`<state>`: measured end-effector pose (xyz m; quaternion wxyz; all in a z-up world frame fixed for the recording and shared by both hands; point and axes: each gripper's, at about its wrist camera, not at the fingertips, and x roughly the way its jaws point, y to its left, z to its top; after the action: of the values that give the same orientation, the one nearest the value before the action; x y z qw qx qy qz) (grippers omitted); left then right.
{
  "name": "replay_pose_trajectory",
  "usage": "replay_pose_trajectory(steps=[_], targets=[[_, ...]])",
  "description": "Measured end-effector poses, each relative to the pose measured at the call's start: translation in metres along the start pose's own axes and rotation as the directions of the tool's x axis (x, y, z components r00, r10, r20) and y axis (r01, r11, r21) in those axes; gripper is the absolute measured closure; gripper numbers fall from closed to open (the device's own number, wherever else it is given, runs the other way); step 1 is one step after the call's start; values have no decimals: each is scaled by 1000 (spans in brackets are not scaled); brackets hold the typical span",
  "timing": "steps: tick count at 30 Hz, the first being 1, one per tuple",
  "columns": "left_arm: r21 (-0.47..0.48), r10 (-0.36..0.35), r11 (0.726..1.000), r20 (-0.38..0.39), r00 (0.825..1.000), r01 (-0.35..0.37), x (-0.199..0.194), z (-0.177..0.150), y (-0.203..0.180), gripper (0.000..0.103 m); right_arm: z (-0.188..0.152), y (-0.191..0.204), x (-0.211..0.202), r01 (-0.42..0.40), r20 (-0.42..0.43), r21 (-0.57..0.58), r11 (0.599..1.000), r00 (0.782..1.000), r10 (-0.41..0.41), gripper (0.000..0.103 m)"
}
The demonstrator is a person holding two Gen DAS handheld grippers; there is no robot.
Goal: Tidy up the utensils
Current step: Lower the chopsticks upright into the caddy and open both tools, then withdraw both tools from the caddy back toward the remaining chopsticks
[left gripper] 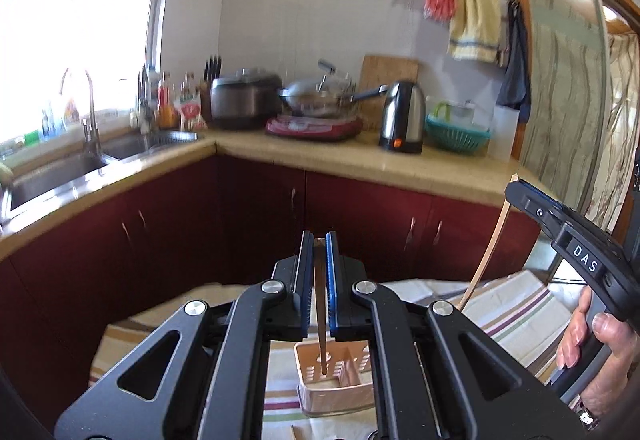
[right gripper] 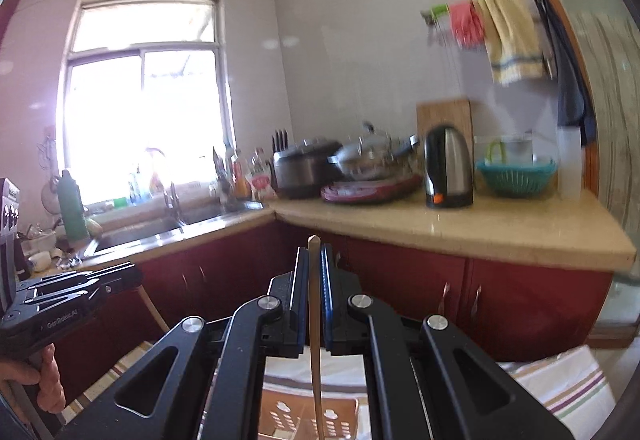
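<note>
Left tongs [left gripper: 319, 240] clamp slim wooden chopstick [left gripper: 320, 320], tip over perforated holder [left gripper: 332, 380]; right tongs [right gripper: 314, 252] clamp paler chopstick [right gripper: 315, 340].

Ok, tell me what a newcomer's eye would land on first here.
Each tool clamps one pale chopstick: the left tool holds its chopstick upright, tip hanging over the slotted utensil basket on the striped cloth. The right tool grips its chopstick likewise. Behind, the bright window glares above the sink.

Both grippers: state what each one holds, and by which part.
Each is shut on one chopstick near its upper end: left gripper on the darker chopstick, right gripper on the pale chopstick.
</note>
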<state>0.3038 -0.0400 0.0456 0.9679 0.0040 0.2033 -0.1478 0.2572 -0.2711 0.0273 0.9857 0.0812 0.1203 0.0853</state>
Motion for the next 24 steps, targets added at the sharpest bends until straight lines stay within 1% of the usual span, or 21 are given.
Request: replay_pose_trajectory(steps=[3, 5, 7, 10, 12, 13, 14, 15, 16, 17, 18, 19, 20, 22, 24], targets=[[-24, 5, 1000, -54, 999, -7, 24, -16, 9, 96, -16, -9, 19, 17, -60, 22, 1000, 998, -16, 96], [-34, 10, 999, -77, 997, -13, 38, -22, 14, 96, -25, -14, 30, 23, -94, 33, 999, 995, -20, 96], [-44, 23, 999, -83, 996, -27, 48, -27, 18, 96, -33, -20, 43, 28, -132, 49, 998, 991, -21, 96], [-56, 20, 998, -105, 994, -26, 60, -31, 23, 96, -40, -27, 54, 38, -161, 66, 997, 987, -27, 95], [-63, 19, 998, -115, 993, -26, 66, -34, 26, 90, -43, -29, 60, 43, -170, 62, 997, 985, -32, 95], [-63, 19, 998, -116, 993, -27, 69, -35, 26, 82, -43, -29, 60, 48, -169, 56, 997, 985, -38, 94], [-61, 24, 998, -115, 993, -31, 70, -35, 27, 72, -44, -29, 63, 49, -172, 48, 998, 984, -40, 92], [-61, 28, 998, -112, 993, -35, 71, -35, 27, 68, -45, -29, 62, 48, -176, 44, 998, 984, -39, 91], [-63, 28, 997, -112, 993, -35, 71, -37, 27, 63, -46, -29, 63, 49, -177, 45, 998, 983, -40, 86], [-65, 25, 997, -115, 993, -33, 72, -38, 27, 60, -47, -29, 63, 50, -175, 49, 998, 984, -41, 77], [-66, 25, 997, -117, 993, -33, 74, -38, 27, 58, -46, -31, 64, 53, -173, 52, 997, 984, -43, 73], [-67, 25, 997, -118, 993, -33, 74, -40, 26, 55, -46, -32, 64, 53, -170, 55, 997, 985, -43, 66], [-64, 26, 997, -118, 993, -34, 74, -40, 25, 50, -47, -32, 61, 54, -165, 58, 997, 985, -44, 62], [-63, 33, 997, -115, 993, -40, 72, -41, 24, 43, -47, -32, 59, 56, -160, 56, 997, 986, -46, 59], [-59, 33, 997, -108, 994, -40, 68, -41, 22, 41, -46, -31, 56, 59, -153, 49, 997, 987, -51, 57]])
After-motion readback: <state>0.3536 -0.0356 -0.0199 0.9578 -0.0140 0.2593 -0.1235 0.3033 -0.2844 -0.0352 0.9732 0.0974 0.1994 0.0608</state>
